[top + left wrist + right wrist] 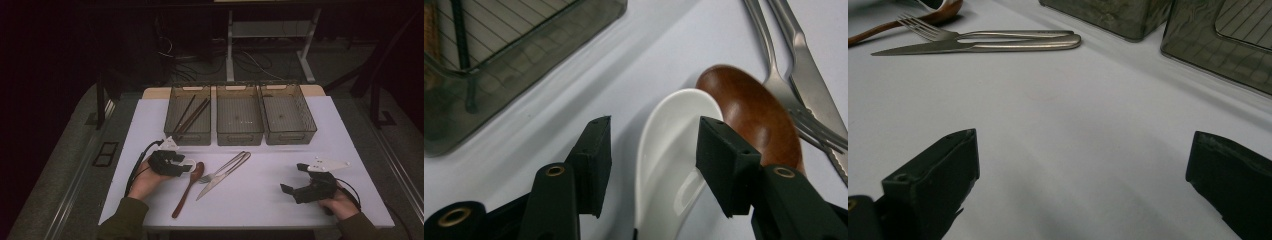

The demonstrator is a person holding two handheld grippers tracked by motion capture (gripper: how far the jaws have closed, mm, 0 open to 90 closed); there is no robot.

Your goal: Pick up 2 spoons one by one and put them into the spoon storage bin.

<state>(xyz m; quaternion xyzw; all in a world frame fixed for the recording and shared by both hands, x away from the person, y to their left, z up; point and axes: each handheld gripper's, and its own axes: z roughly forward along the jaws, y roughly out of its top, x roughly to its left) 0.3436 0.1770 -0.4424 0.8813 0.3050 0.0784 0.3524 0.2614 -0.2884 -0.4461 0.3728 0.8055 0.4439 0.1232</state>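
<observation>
High view: three grey mesh bins (239, 120) stand in a row on the white table (260, 190); the left bin holds dark chopsticks (192, 116). Before them lie one wooden spoon (188, 187), one fork (222, 170) and one knife (225, 177). The left gripper (186, 167) sits beside the wooden spoon's bowl; the right gripper (295, 181) rests well apart, jaws wide.

Left gripper view: one white ceramic spoon (669, 155) lies between the parted jaws, touching the wooden spoon; whether the pads press it, I cannot tell.

Right gripper view: jaws wide apart over bare table.
</observation>
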